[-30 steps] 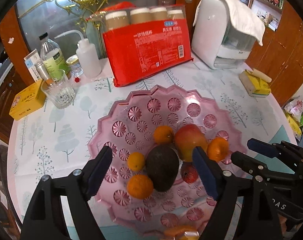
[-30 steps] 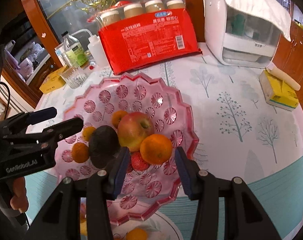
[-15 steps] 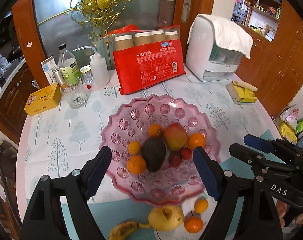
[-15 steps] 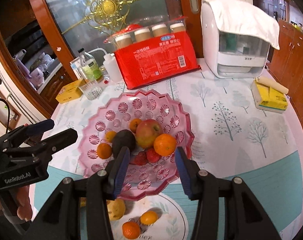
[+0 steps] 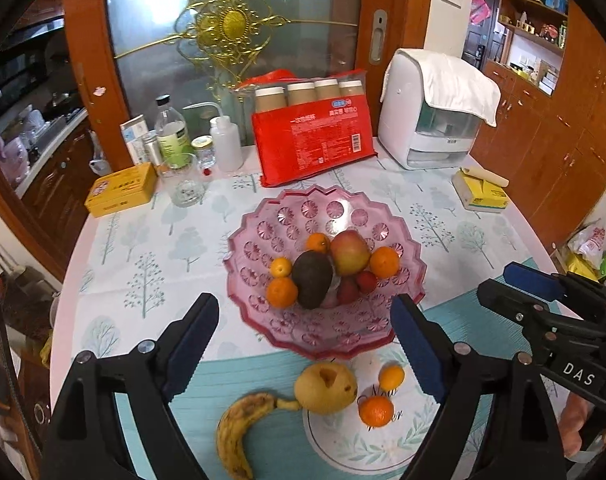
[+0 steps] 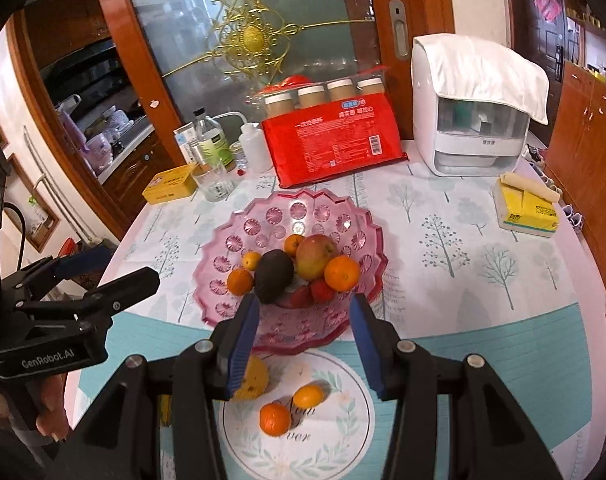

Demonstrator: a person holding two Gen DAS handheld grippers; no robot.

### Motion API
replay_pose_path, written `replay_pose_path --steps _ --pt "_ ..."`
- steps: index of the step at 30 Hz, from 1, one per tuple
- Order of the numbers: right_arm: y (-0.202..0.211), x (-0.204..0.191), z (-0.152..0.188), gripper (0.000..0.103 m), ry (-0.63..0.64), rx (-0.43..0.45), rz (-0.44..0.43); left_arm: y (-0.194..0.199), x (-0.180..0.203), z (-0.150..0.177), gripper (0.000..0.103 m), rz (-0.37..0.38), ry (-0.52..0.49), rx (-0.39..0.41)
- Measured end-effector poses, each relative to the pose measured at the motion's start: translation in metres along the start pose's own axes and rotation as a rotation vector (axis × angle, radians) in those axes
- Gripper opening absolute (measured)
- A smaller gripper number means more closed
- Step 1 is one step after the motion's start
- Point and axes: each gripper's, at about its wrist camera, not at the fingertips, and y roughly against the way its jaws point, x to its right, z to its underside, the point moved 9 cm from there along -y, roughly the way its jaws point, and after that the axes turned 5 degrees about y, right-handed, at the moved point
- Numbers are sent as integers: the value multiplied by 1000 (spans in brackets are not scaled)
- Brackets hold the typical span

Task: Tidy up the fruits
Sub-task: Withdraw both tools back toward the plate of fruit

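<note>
Fruits sit in two groups: the pink glass bowl (image 5: 327,216) holds an avocado (image 5: 312,279), an apple (image 5: 350,252) and several oranges, while a pear (image 5: 326,387), a banana (image 5: 239,428) and two small oranges (image 5: 376,411) lie on or beside the white plate (image 5: 343,446) at the near table edge. The left tool (image 5: 303,344) is spread and opening wider, nothing between its jaws; the right tool (image 6: 303,336) stands partly spread and empty. A careless reach for the pear could nudge the loose oranges off the plate, since they roll freely. Compared with a second ago, both tools have pulled up and back, so the plate fruit has come into view.
</note>
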Motion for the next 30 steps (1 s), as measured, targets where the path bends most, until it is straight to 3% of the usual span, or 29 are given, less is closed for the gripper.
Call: replay_pose_path --steps 14,21,30 --pt "4 -17 44 48 74 -39 -19 17 -21 58 87 -59 78 -8" --pt "-18 -4 77 47 71 -97 2 -11 -7 114 87 -71 81 -57" --pt "-50 19 120 48 14 -184 20 -65 41 179 87 -59 22 -150"
